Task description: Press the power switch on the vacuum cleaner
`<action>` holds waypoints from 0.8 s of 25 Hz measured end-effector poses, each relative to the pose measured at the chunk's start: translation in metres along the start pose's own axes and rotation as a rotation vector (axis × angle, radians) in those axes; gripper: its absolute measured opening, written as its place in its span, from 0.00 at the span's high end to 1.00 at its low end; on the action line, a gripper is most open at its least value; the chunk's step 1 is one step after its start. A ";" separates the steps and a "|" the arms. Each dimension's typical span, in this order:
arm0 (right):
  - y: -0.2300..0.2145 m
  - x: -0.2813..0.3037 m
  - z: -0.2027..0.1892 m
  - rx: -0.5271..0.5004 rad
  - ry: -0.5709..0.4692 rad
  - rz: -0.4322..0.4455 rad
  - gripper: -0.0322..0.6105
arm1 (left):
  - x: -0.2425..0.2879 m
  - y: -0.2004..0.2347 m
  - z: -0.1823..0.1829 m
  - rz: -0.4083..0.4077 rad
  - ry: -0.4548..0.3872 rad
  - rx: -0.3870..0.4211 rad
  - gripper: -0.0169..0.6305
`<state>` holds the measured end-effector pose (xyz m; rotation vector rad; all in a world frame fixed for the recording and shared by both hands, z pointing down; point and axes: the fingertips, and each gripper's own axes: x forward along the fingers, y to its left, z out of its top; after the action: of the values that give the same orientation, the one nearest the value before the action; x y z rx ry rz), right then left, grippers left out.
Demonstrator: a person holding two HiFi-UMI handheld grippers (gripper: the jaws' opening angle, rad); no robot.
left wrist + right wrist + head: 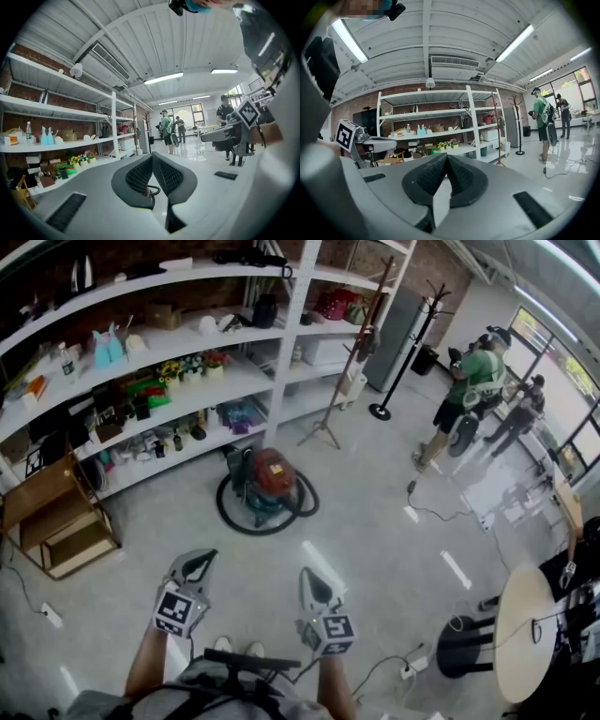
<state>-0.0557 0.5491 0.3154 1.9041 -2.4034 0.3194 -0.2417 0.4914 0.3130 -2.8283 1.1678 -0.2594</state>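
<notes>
The vacuum cleaner is a red drum on a dark base, ringed by its black hose. It stands on the pale floor in front of the shelves. Both grippers are held low and well short of it. My left gripper is shut with nothing in it, and so is my right gripper. In the left gripper view the jaws meet at their tips, and a bit of the red drum and hose shows below them. The right gripper view has its jaws closed towards the shelves. No switch can be made out.
White shelving full of small goods runs behind the vacuum. A wooden crate stands at left, a coat stand right of the shelves. Two people stand far right. A round table, a black stool and floor cables lie right.
</notes>
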 end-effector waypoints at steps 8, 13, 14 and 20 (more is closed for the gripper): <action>-0.012 -0.010 -0.003 -0.002 0.007 -0.001 0.94 | 0.007 -0.016 0.005 -0.002 -0.001 0.006 0.96; -0.021 -0.017 -0.006 -0.007 0.006 0.042 0.94 | 0.012 -0.028 0.003 0.003 0.012 0.042 0.96; -0.022 -0.019 -0.008 -0.006 0.011 0.052 0.93 | 0.012 -0.031 0.004 0.010 0.010 0.037 0.96; -0.026 -0.022 -0.014 0.011 0.025 0.081 0.94 | 0.012 -0.041 0.006 0.032 0.008 0.024 0.96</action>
<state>-0.0261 0.5670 0.3288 1.7999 -2.4722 0.3594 -0.2035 0.5119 0.3144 -2.7882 1.2015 -0.2804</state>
